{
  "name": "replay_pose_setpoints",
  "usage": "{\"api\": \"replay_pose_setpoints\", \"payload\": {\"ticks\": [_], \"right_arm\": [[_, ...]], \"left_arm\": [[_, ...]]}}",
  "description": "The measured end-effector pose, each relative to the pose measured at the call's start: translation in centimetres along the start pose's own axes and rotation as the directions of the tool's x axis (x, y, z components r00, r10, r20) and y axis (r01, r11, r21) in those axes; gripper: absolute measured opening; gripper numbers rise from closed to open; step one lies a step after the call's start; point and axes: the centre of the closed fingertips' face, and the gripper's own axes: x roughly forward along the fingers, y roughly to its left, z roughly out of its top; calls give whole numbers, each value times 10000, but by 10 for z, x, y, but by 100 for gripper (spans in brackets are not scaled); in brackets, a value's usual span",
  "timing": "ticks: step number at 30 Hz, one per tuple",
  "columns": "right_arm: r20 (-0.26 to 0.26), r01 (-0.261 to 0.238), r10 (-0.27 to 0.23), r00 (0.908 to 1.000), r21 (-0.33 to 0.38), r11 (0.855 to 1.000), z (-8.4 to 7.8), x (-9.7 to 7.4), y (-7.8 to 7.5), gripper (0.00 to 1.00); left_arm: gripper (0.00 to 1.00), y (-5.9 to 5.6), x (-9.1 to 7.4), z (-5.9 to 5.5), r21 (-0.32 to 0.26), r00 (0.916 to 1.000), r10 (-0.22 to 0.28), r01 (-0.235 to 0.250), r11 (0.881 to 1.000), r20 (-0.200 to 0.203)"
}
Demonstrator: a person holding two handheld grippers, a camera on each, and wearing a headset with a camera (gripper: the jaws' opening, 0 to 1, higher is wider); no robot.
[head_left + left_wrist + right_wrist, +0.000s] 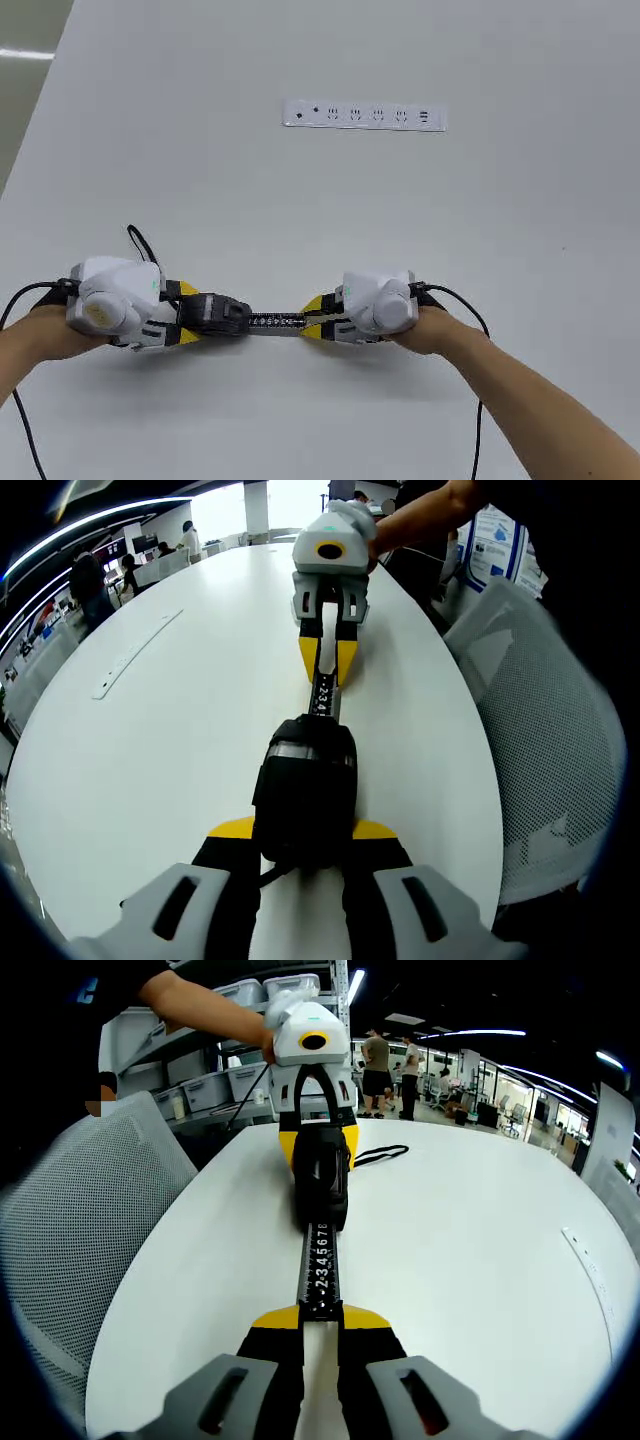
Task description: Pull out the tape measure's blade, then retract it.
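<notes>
A black tape measure (215, 314) lies low over the white table (330, 200), its case (305, 785) clamped between the yellow-tipped jaws of my left gripper (303, 832). A short length of numbered blade (275, 321) runs from the case to my right gripper (313, 319), which is shut on the blade's end (321, 1295). In the right gripper view the case (322, 1185) sits straight ahead with the left gripper (318, 1130) behind it. In the left gripper view the right gripper (327, 663) faces me at the blade's far end.
A white power strip (364, 115) lies flat at the far middle of the table. Black cables (141, 243) trail behind the left gripper. A mesh chair (85, 1220) stands beside the table edge, and people stand far off in the room.
</notes>
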Motion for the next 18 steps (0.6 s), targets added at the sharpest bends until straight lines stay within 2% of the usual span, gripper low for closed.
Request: {"api": "replay_pose_setpoints", "payload": {"ticks": [18], "right_arm": [[24, 15, -16, 10000, 51, 10000, -6, -10, 0, 9]], "left_arm": [[27, 0, 0, -1, -12, 10000, -15, 15, 10000, 19]]}}
